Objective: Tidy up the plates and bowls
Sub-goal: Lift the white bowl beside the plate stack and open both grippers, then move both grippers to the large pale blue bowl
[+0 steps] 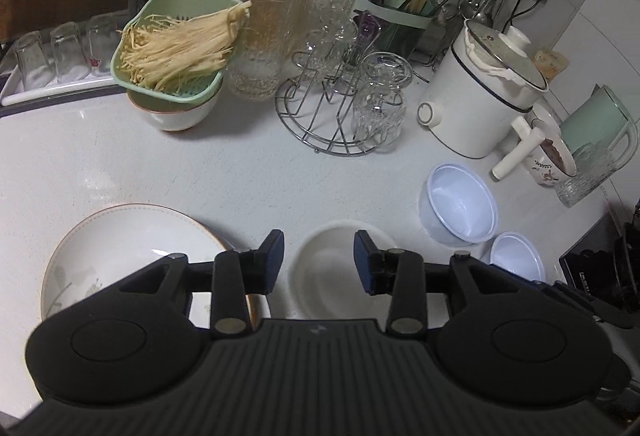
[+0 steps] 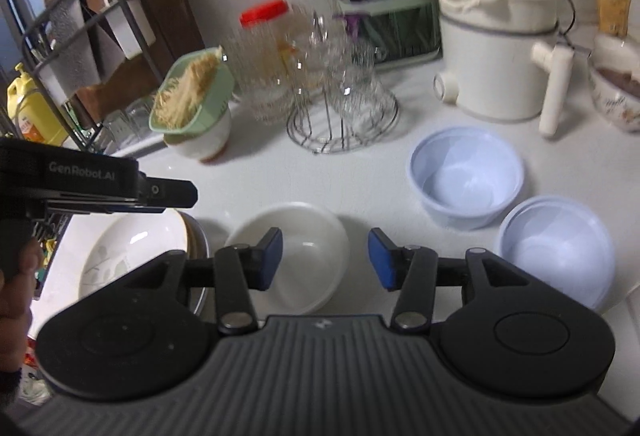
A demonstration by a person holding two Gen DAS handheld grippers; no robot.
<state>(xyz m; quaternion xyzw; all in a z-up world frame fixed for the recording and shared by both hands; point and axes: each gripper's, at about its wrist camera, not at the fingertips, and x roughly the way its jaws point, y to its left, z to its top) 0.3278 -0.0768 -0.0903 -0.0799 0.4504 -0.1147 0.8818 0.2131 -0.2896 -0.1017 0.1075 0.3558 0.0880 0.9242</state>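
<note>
The plate [image 1: 132,256] is sitting at the left on the counter [image 1: 240,172], its near edge hiding behind the left gripper [image 1: 319,262] — jaws standing apart, nothing between them. Just beside it the white bowl [image 2: 296,256] is showing partly under the right gripper [image 2: 325,259], also gaping and empty. Further right two pale blue bowls [image 2: 466,176] are resting — the nearer one [image 2: 560,252] cut off; the back clutter is blurring.
</note>
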